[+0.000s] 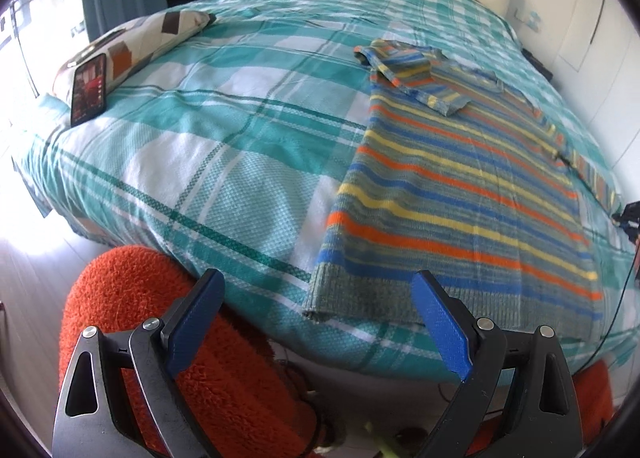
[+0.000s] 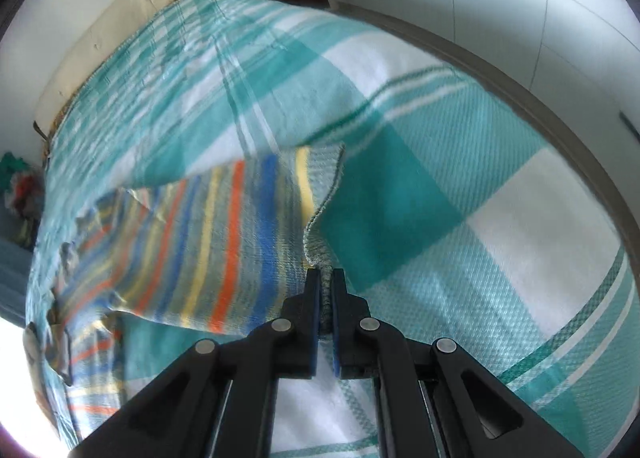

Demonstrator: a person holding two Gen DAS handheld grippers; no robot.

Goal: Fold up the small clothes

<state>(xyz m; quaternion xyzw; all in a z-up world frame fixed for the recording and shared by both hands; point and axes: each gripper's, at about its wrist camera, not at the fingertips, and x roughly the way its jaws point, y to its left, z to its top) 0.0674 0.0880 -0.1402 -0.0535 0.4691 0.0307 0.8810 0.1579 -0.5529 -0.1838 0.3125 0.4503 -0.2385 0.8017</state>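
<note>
Blue-padded fingers of the left gripper [image 1: 318,290] stand wide apart with nothing between them, hovering over the near edge of the bed [image 1: 224,162], just beside the striped sweater's [image 1: 460,194] ribbed hem. That sweater lies flat on the plaid bedcover, one sleeve folded across its chest. Over the same bed, the right gripper [image 2: 326,278] is clamped tight on the sweater's [image 2: 224,234] grey ribbed edge, lifting it off the cover.
</note>
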